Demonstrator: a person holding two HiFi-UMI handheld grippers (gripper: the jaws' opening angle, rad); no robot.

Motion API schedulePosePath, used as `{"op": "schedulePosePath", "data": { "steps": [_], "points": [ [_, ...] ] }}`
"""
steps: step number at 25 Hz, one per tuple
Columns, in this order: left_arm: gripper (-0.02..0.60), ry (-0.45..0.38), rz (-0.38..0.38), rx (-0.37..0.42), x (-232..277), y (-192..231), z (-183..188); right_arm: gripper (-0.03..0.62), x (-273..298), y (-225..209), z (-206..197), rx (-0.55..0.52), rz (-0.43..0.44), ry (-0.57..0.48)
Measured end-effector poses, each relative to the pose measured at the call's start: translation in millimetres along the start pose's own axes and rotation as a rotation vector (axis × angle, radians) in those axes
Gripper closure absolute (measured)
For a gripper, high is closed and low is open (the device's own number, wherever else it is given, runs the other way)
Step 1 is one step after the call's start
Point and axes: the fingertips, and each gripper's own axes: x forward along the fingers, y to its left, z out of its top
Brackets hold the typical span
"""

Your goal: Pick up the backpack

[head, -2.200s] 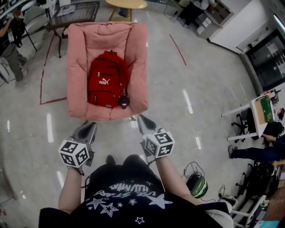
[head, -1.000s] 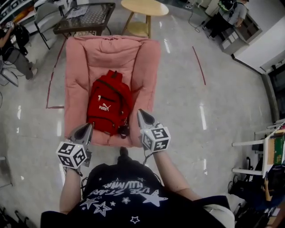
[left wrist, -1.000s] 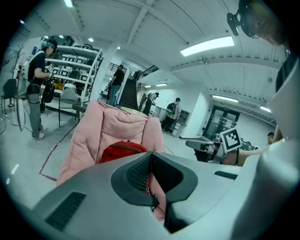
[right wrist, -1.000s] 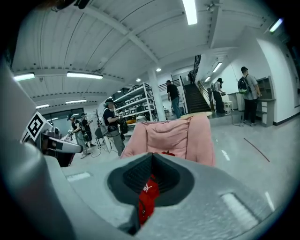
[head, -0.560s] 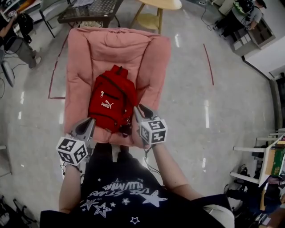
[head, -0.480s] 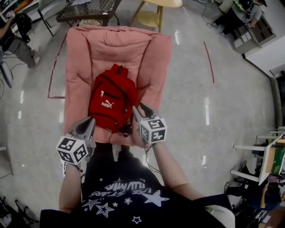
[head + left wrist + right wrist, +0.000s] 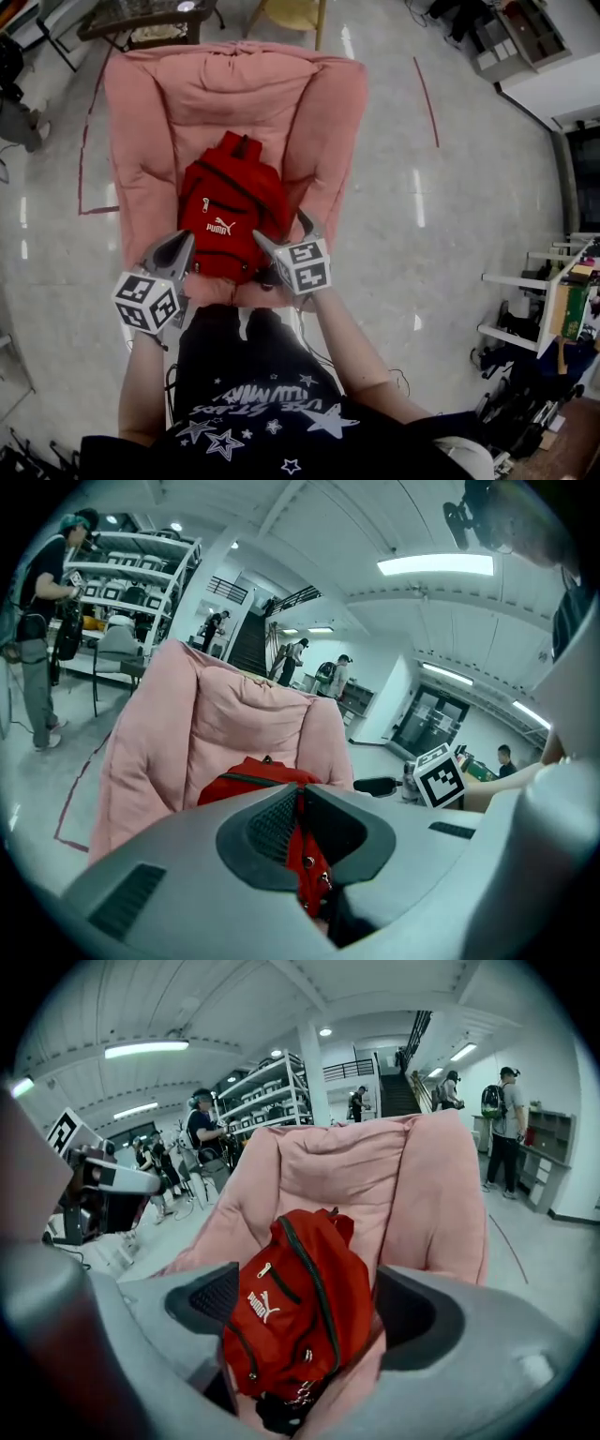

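A red backpack (image 7: 230, 206) with a white logo leans upright on the seat of a pink armchair (image 7: 141, 141). My left gripper (image 7: 184, 240) is shut and empty, just off the backpack's lower left corner. In the left gripper view its closed jaws (image 7: 300, 797) point at the backpack (image 7: 246, 778). My right gripper (image 7: 281, 231) is at the backpack's lower right; its jaws are opening. In the right gripper view (image 7: 311, 1290) they stand wide on either side of the backpack (image 7: 295, 1330) without pressing on it. A dark charm hangs at the backpack's bottom.
Behind the armchair stand a dark mesh-top table (image 7: 141, 14) and a wooden stool (image 7: 286, 11). Red tape lines (image 7: 427, 89) mark the glossy floor. White desks (image 7: 534, 300) are at the right. People and shelving (image 7: 262, 1091) are farther off.
Both grippers have come forward and down to the backpack's lower corners. The right gripper's jaws, shut earlier, now stand wide apart. The left gripper stays shut.
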Motion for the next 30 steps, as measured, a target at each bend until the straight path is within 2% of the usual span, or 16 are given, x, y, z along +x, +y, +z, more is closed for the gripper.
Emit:
{"op": "schedulePosePath", "data": {
  "steps": [6,13,14,18,22,24,27,30],
  "points": [
    [0.571,0.077,-0.059,0.019,51,55,-2,0.138,57,-25,-2,-0.176,-0.131,0.101],
    [0.569,0.155,-0.116,0.039,111,117,-15,0.138,122,-40,-11,-0.157,-0.158,0.142],
    [0.554,0.163,-0.121,0.044,118,126,-18,0.14,131,-41,-13,-0.158,-0.16,0.147],
    [0.419,0.192,-0.111,0.098,155,167,-30,0.14,164,-45,-20,-0.158,-0.172,0.162],
    [0.382,0.185,-0.118,0.115,186,188,-36,0.141,177,-52,-30,-0.168,-0.21,0.154],
    [0.358,0.201,-0.129,0.171,199,197,-41,0.141,183,-52,-33,-0.165,-0.215,0.145],
    [0.311,0.232,-0.136,0.311,224,216,-49,0.143,195,-60,-31,-0.155,-0.234,0.125],
    [0.299,0.258,-0.15,0.432,242,222,-61,0.158,194,-67,-33,-0.137,-0.261,0.078]
  ]
}}
